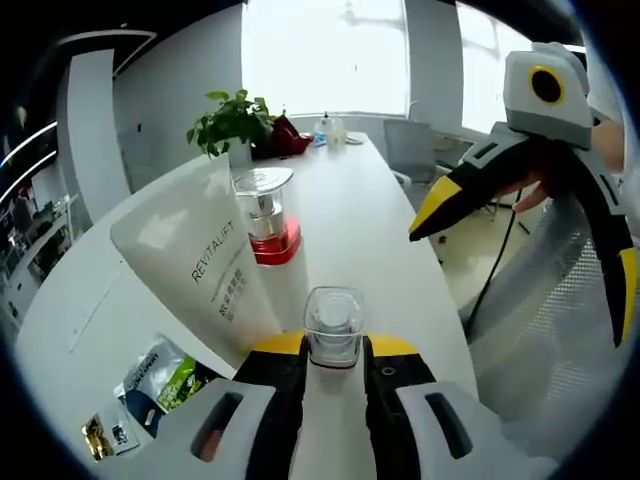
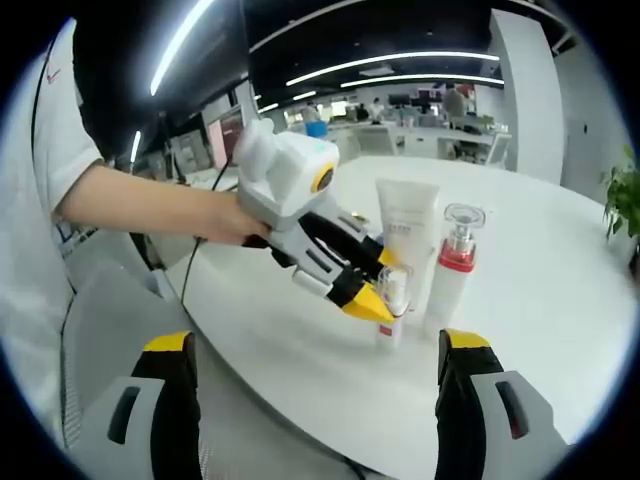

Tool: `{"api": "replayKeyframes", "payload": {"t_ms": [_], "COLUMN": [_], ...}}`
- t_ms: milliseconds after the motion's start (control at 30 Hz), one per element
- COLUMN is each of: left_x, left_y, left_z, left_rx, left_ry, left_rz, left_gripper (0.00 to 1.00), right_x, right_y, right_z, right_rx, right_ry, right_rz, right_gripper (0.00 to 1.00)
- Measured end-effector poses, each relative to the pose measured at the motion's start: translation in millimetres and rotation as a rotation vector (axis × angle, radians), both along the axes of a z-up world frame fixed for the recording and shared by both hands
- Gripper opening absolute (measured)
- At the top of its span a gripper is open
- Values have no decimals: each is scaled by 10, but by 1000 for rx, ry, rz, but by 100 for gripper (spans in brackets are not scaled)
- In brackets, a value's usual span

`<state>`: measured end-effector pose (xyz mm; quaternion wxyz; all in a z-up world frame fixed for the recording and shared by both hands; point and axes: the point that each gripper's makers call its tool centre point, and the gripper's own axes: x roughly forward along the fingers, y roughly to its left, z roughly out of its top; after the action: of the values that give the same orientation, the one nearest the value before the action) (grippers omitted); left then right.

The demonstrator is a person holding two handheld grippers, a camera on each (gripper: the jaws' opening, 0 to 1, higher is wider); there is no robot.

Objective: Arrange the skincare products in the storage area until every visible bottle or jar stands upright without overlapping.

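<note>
My left gripper (image 1: 335, 346) is shut on a small clear-capped bottle (image 1: 333, 322), which stands upright between its yellow tips. Just beyond it stand a white REVITALIFT tube (image 1: 200, 262) and a pump bottle (image 1: 270, 228) with a red collar and clear cap, both upright and close together. In the right gripper view a hand holds the left gripper (image 2: 385, 290) on the small bottle (image 2: 392, 305), whose base is at the white table (image 2: 540, 330), in front of the tube (image 2: 405, 225) and pump bottle (image 2: 455, 262). My right gripper (image 2: 320, 350) is wide open, nearer than the table's edge and holding nothing.
Several sachets (image 1: 150, 385) lie to the left of the tube. A potted plant (image 1: 232, 122) and small items (image 1: 330, 128) stand at the table's far end. A mesh chair (image 1: 560, 310) is off the table's right edge. The right gripper (image 1: 520, 230) hovers there.
</note>
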<state>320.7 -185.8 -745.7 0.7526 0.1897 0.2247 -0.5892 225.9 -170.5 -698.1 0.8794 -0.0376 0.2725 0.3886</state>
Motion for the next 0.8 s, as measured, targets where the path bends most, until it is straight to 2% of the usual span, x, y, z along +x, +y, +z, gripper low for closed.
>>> {"api": "replayKeyframes", "payload": {"t_ms": [567, 800], "left_x": [10, -19], "left_y": [86, 226], "left_z": [100, 184], "left_rx": [16, 22], "left_ry": [-36, -50], "left_rz": [20, 46], "left_gripper": [28, 29], "right_x": [6, 12], "right_y": [-15, -19], "right_z": [-19, -30], "right_rx": [-10, -18], "right_ry": [3, 0], "right_rz": [0, 2], "right_gripper": [99, 99]}}
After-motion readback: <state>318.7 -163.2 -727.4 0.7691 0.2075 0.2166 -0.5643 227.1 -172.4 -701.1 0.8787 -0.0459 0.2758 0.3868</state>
